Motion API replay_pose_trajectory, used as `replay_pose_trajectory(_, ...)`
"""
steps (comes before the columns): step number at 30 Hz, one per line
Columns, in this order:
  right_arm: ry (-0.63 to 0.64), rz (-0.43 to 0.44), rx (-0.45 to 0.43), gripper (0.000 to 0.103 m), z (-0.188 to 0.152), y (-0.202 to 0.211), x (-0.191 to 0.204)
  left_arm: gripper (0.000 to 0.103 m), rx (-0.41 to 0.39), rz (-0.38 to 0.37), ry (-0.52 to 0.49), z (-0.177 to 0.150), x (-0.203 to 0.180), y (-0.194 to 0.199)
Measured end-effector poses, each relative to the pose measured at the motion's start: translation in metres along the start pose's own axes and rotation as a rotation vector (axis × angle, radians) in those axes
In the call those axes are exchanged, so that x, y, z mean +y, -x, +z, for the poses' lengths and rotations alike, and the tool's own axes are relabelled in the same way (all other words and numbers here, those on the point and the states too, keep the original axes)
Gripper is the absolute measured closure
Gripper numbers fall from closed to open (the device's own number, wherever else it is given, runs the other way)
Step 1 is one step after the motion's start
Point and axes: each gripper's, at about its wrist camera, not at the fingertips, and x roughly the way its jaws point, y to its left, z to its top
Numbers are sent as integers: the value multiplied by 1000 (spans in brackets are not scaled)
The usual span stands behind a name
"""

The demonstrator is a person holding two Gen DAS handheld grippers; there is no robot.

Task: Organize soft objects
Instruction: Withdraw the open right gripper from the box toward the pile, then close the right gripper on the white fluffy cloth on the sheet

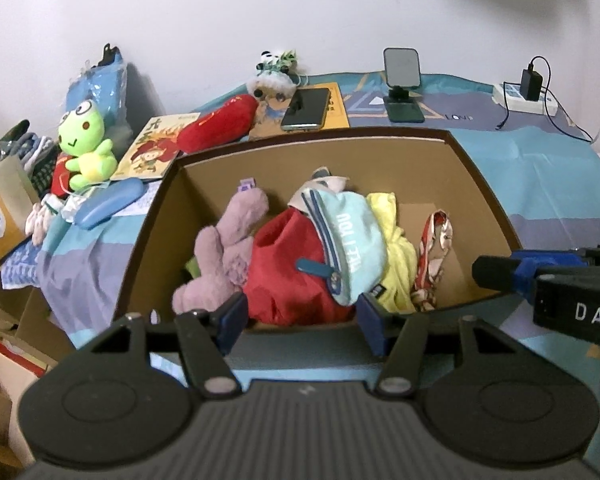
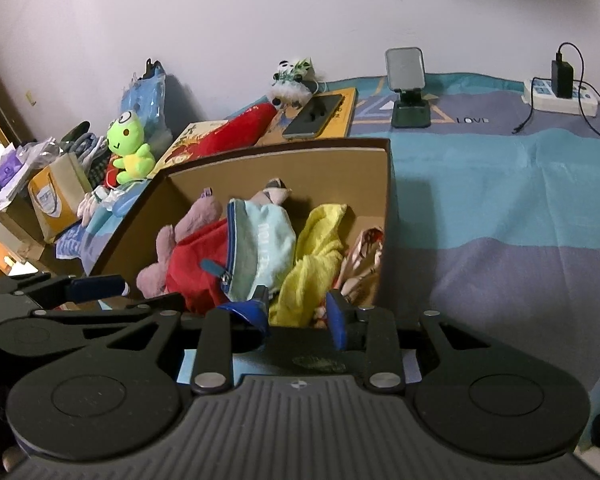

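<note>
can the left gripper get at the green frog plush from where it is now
Probably yes. The left hand-held gripper is open and empty, and the green frog plush sits exposed left of the cardboard box, nothing over it.

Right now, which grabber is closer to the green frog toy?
The left one. The left gripper sits at the box's near edge on the frog's side; the green frog toy is up to its left. The right gripper is farther right, near the yellow cloth.
</note>
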Motion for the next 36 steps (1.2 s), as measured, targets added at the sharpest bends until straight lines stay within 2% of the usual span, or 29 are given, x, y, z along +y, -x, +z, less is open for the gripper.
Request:
replay_pose_trajectory(15, -4, 21, 39, 89, -25, 12, -21, 43, 52, 9, -10, -17, -36, 3)
replay_pose_trajectory(22, -20, 23, 99, 89, -47, 9, -36, 42, 92, -23, -44, -30, -57, -5)
replay_pose_trajectory(28, -52, -20, 130, 88, -67, 18, -63, 41, 130, -111, -133, -48, -83, -11)
replay_pose_trajectory(31, -89, -63, 124, 88, -77, 31, -85, 40, 139, -183, -168, -54, -98, -12)
replay_pose_trajectory(36, -157, -150, 84, 88, -90, 65, -125, 39, 154, -356, -249, -61, -129, -11)
